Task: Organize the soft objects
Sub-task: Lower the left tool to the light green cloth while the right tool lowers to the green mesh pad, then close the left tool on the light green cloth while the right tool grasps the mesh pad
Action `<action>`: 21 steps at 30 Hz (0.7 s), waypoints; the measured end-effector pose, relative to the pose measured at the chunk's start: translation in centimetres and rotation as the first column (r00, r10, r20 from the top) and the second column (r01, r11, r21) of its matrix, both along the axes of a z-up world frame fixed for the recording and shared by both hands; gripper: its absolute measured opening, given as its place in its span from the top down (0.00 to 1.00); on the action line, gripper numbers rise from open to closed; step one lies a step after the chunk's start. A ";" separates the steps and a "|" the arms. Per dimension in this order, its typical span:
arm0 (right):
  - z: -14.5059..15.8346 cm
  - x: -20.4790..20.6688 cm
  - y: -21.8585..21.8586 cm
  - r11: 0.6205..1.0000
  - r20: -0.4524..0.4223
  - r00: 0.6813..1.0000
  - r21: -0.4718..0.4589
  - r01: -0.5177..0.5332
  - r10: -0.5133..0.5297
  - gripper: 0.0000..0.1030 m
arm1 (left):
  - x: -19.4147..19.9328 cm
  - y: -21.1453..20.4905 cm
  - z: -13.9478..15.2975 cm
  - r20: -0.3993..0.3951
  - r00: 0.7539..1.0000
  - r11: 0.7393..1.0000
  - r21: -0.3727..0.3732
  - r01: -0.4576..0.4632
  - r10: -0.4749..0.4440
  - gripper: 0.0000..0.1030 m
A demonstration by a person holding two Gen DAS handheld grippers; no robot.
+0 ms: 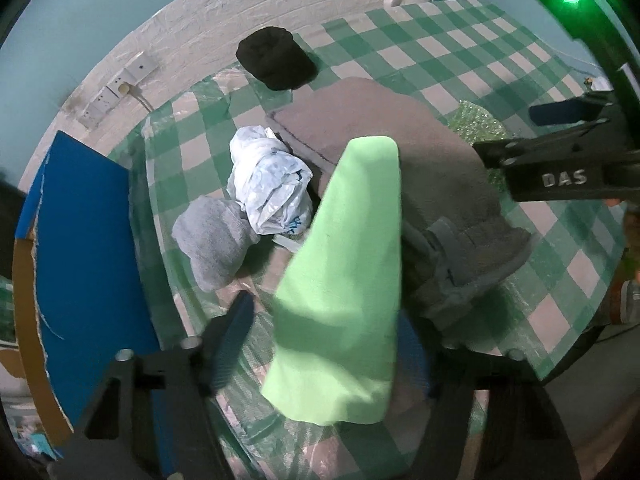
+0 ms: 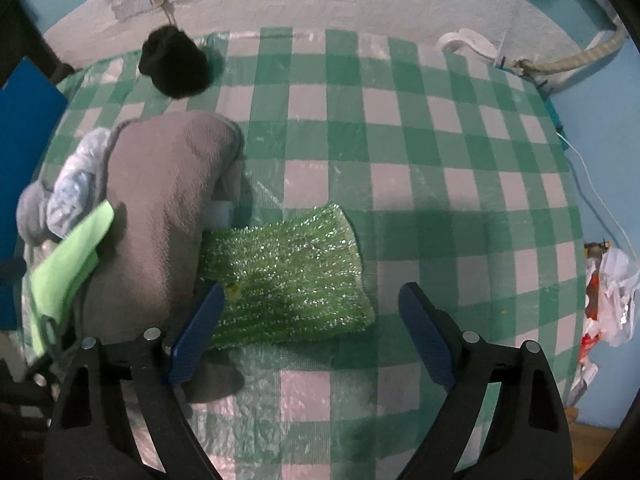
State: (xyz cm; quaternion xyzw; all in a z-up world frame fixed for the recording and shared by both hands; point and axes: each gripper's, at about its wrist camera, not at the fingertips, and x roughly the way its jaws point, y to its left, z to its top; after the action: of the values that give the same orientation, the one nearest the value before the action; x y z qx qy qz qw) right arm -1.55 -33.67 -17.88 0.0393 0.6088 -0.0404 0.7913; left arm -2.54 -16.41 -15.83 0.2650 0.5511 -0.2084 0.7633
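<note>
Checkered tablecloth (image 1: 460,52): green cloth (image 1: 344,280) hides left gripper's (image 1: 320,344) right finger.

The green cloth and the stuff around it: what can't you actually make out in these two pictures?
- Left wrist view: the green cloth hides the left gripper's far finger, so a grip can't be confirmed.
- Left wrist view: the cloth also covers part of the grey towel.
- Right wrist view: the grey towel hides most of the white plastic bag.
- Right wrist view: the picture edge cuts off the litter.
</note>
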 end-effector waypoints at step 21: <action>0.7 -0.2 2.7 0.992 -0.004 0.992 0.008 -0.123 0.123 0.96 | 1.6 3.6 1.6 -0.098 0.991 0.983 -0.151 -0.105 0.091 0.72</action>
State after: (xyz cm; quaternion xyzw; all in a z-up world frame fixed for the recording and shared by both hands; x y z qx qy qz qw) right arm -1.80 -30.93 -17.22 0.0048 0.6119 0.0109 0.7908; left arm -0.96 -12.81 -14.26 0.1674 0.5794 -0.2248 0.7653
